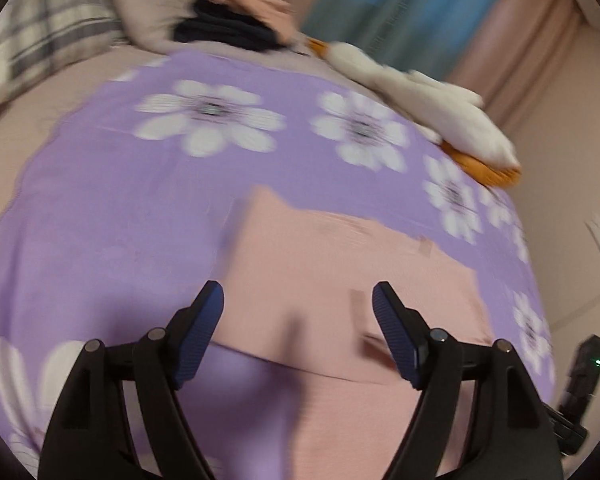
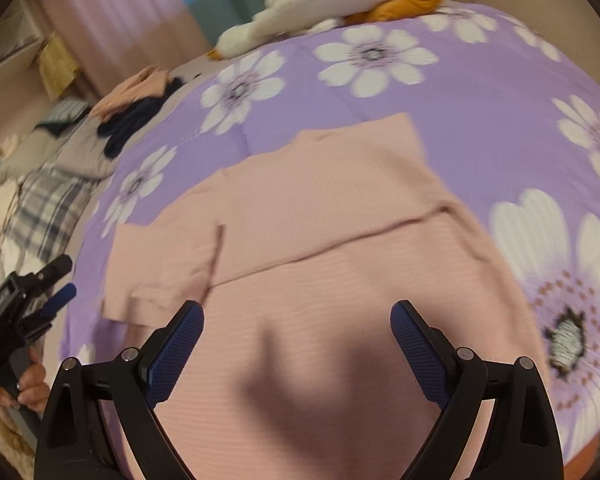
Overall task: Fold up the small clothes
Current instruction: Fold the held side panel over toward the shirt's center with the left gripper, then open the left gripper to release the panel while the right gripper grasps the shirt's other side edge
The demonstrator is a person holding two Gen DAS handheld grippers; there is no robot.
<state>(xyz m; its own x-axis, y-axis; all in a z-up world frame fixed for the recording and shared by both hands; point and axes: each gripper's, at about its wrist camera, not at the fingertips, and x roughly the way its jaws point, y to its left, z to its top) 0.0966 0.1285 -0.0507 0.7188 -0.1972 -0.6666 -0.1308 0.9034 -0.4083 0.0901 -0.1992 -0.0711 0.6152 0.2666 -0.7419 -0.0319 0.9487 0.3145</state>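
Observation:
A pink ribbed garment [image 2: 324, 216] lies flat on a purple bedspread with white flowers [image 2: 480, 112], partly folded, with one short sleeve [image 2: 160, 268] out to the left. It also shows in the left wrist view [image 1: 340, 280]. My right gripper [image 2: 298, 320] is open and empty above the garment's near part. My left gripper [image 1: 298, 304] is open and empty above the garment's near edge. The left gripper also shows at the left edge of the right wrist view [image 2: 56, 300].
A white and orange plush toy [image 1: 440, 100] lies at the bed's far edge. A pile of dark and peach clothes [image 1: 236, 20] sits at the back, next to a plaid pillow [image 1: 44, 36]. Curtains [image 1: 400, 8] hang behind the bed.

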